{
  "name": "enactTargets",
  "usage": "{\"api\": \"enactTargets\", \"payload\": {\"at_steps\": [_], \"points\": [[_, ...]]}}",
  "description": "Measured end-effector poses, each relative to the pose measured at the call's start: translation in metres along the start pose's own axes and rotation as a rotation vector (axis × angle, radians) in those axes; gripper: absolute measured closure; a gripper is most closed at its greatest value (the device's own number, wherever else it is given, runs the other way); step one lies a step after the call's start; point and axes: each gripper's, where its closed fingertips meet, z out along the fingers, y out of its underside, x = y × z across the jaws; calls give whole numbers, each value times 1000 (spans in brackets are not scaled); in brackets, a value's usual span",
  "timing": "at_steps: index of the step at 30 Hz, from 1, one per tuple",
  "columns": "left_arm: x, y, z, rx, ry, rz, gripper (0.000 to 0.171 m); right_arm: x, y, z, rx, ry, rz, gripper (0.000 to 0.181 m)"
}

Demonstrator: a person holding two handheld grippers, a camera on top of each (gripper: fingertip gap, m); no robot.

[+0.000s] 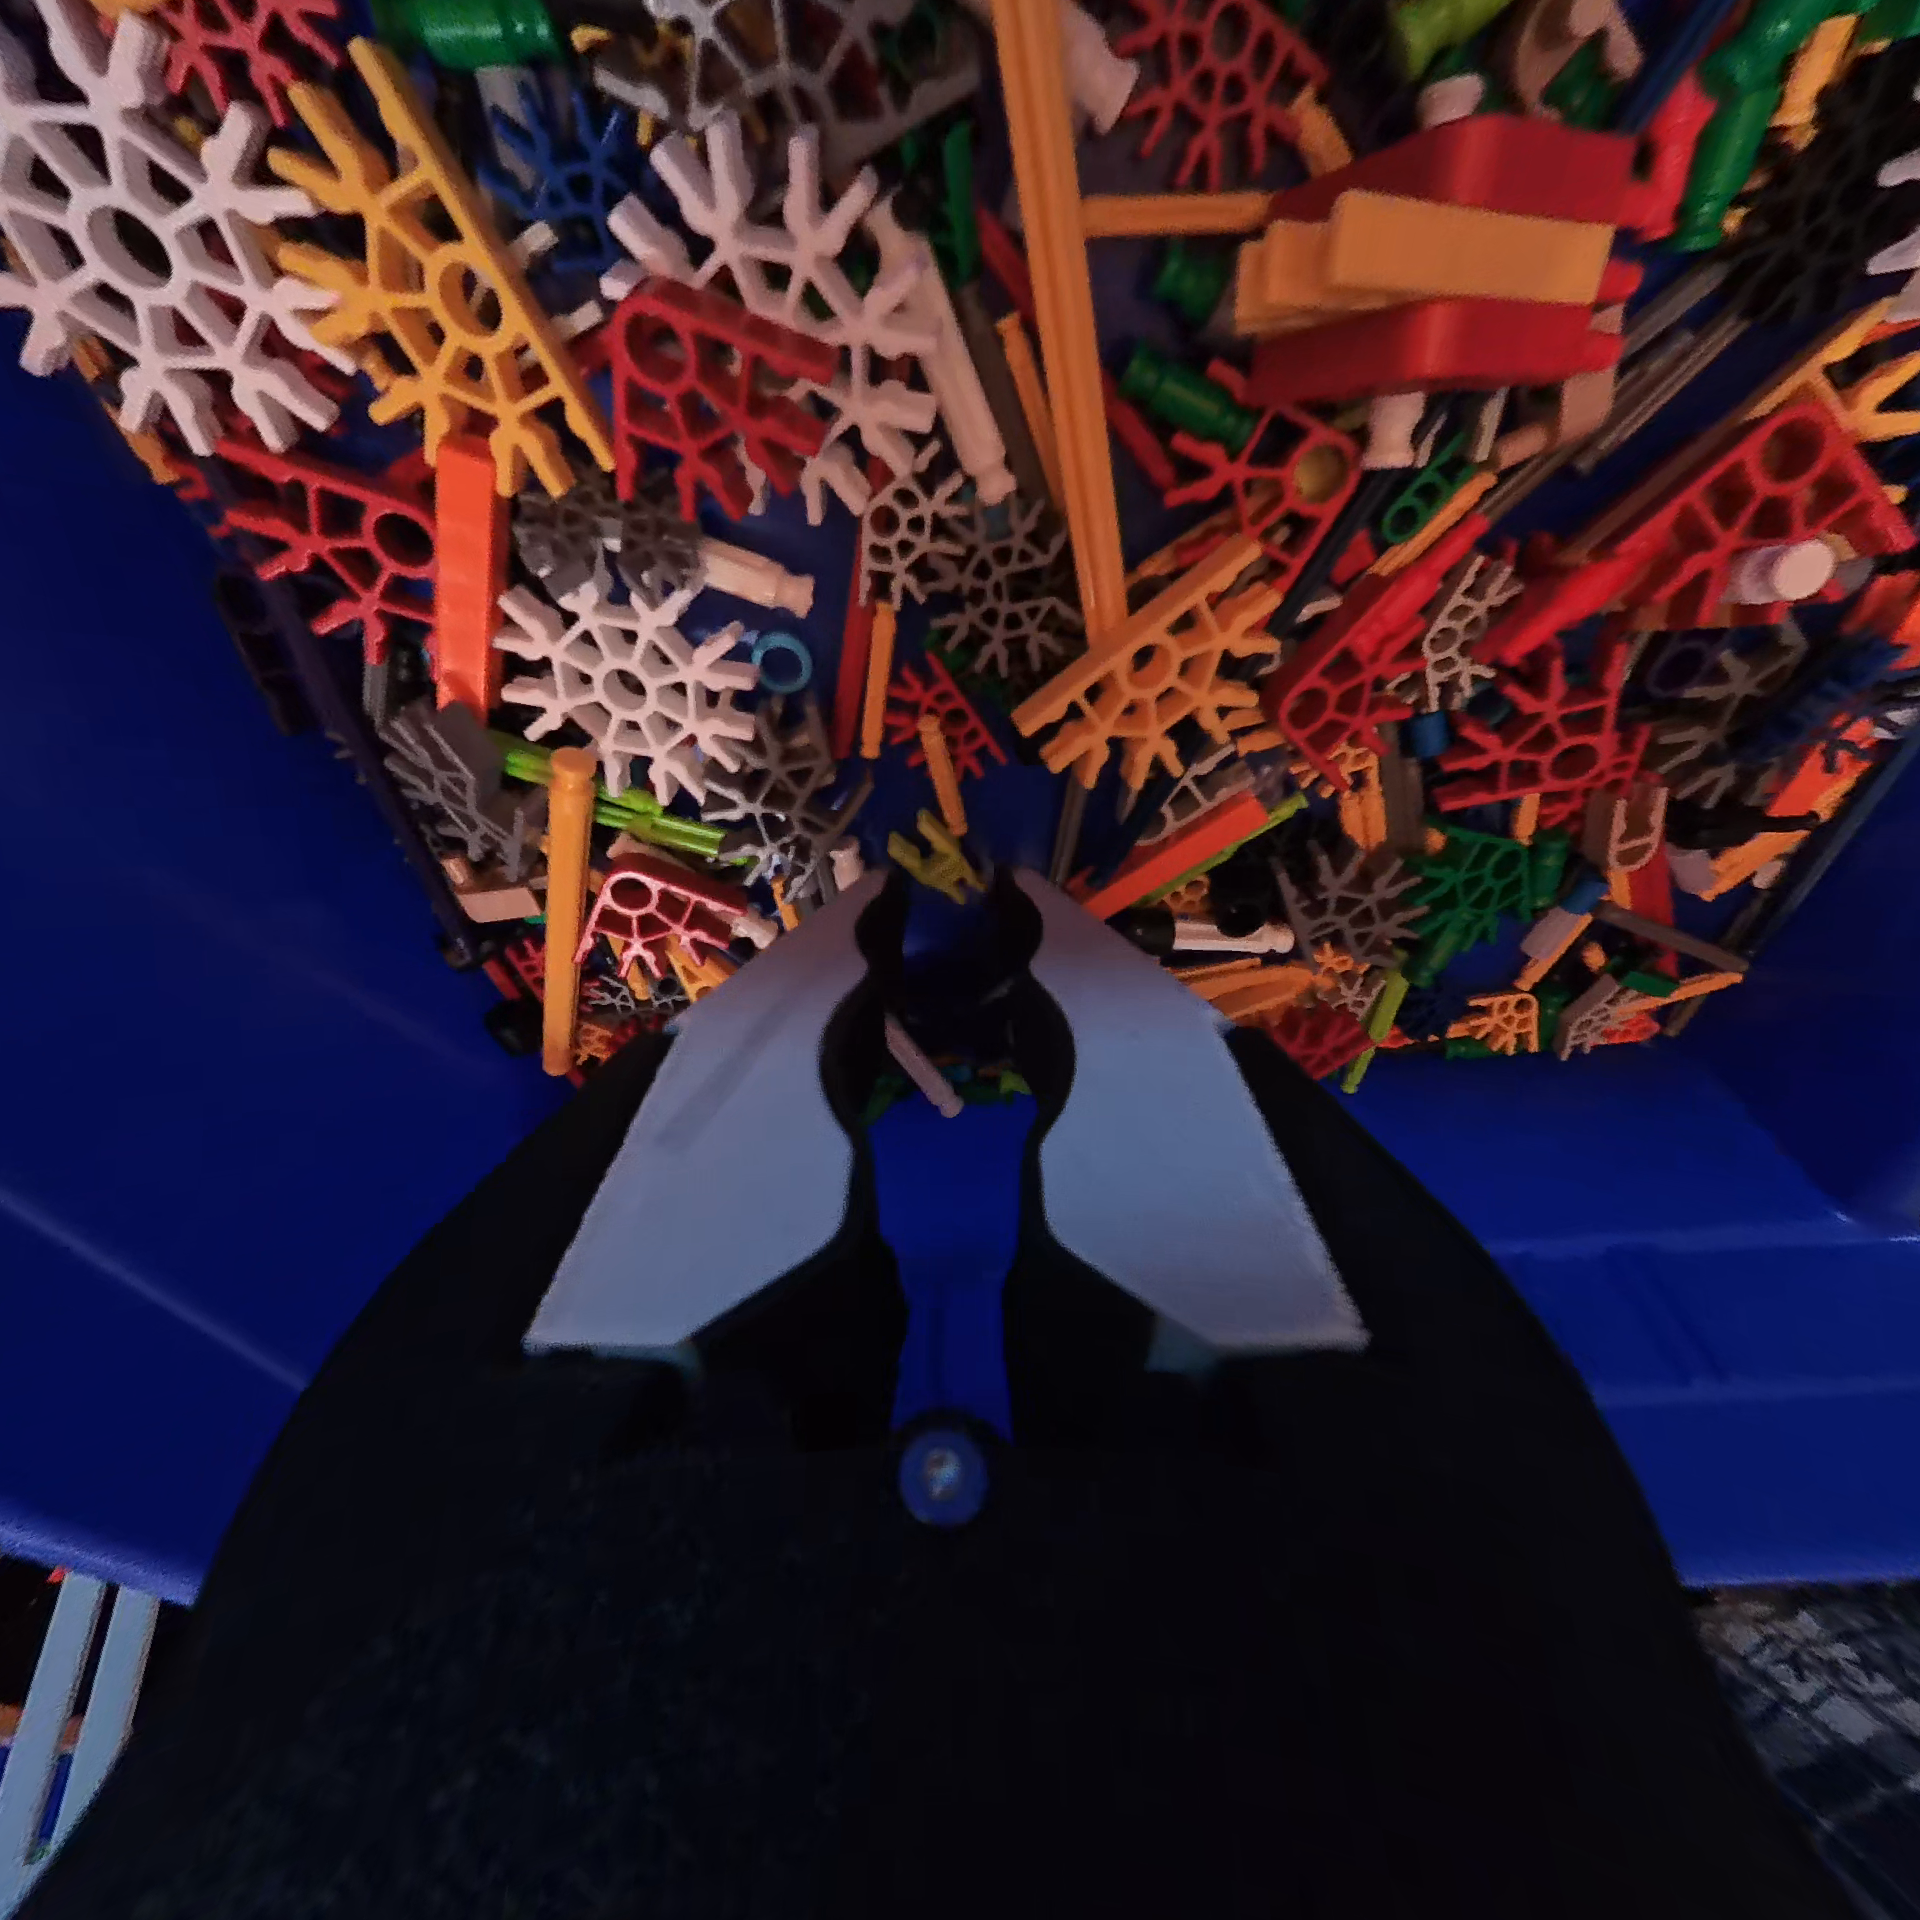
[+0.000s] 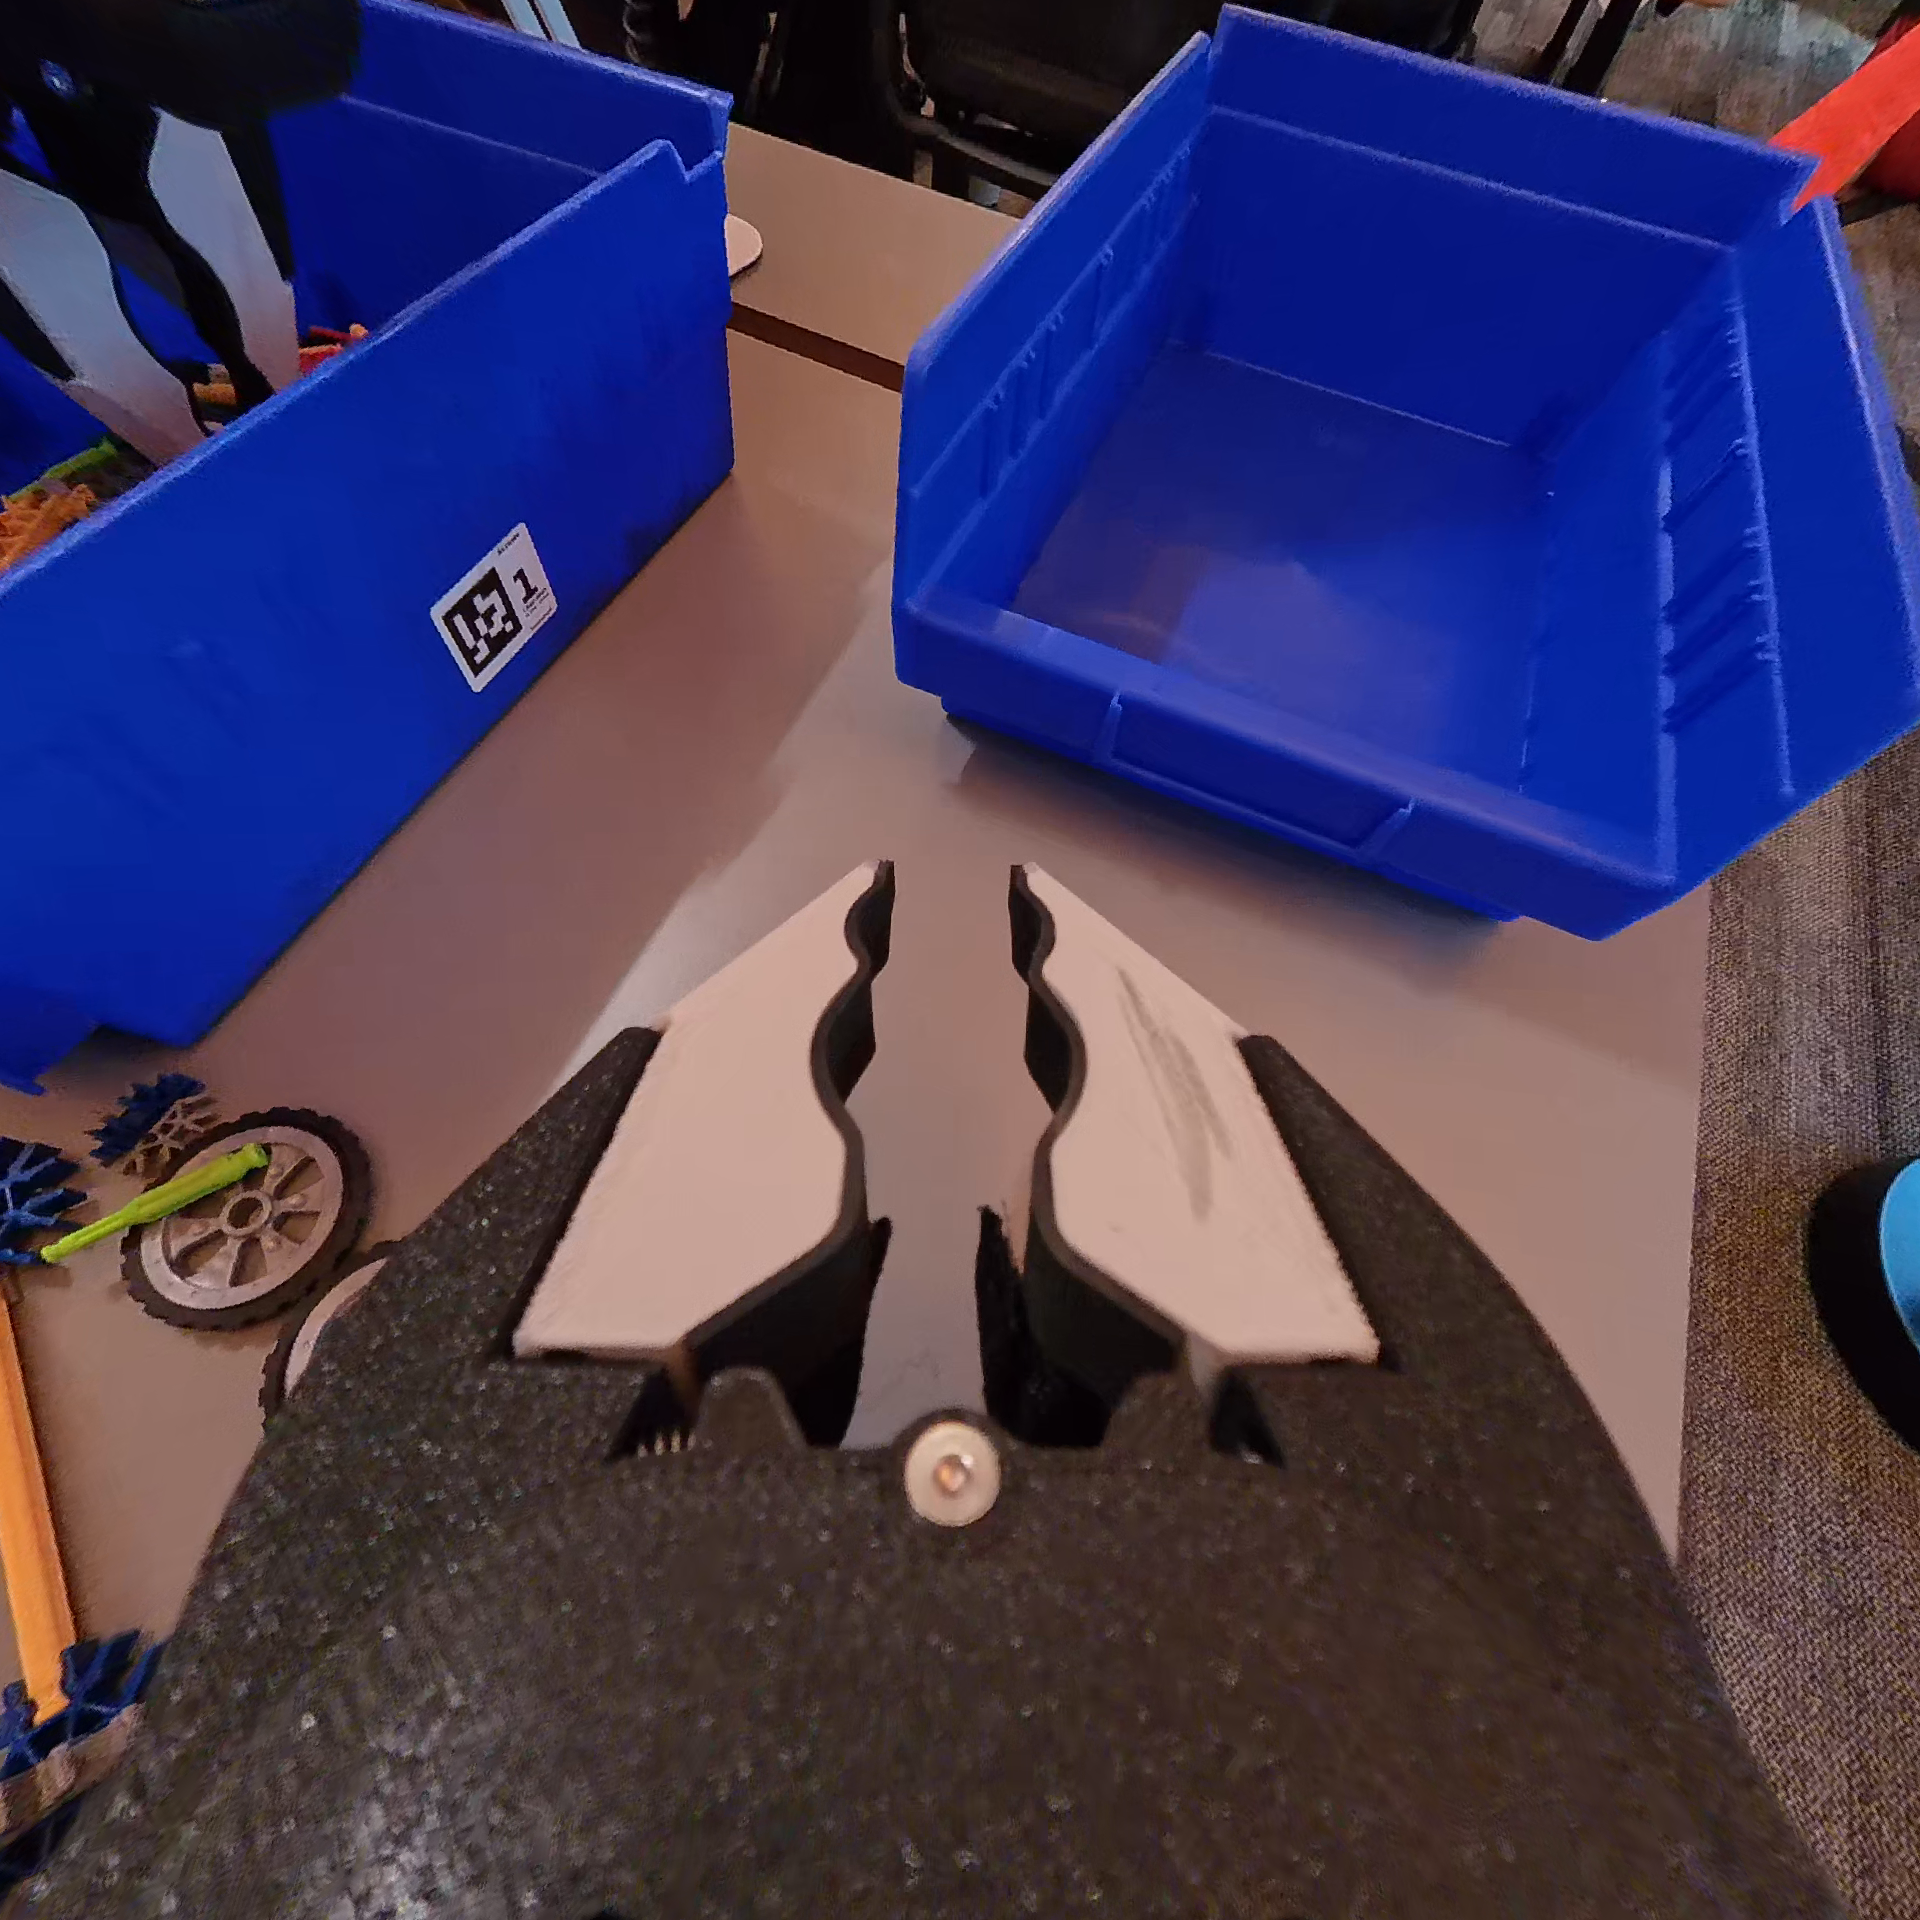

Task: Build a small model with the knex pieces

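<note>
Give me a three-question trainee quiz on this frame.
1. True or false: the bin ahead of the right claw has pieces in it.
2. Where is the left claw? A) inside the bin of building pieces B) over bare table
3. What lies across the wheel at the right view's left edge?

Key: 1 false. 2 A. 3 a green rod.
</note>
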Motion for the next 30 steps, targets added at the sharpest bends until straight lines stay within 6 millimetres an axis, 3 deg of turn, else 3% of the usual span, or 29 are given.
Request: {"api": "enactTargets", "payload": {"at_steps": [14,22,26,30], "points": [[-1,-6,-3,52,-37,38,164,-1,-2,-1,12,-1,1,160],[-3,-8,-30,165,-113,84,164,0,-2,-1,13,2,1,160],[8,-10,-47,215,-179,119,165,1,-1,-1,11,2,7,160],[30,-9,-72,278,-271,149,164,1,-5,-4,45,-3,17,160]]}}
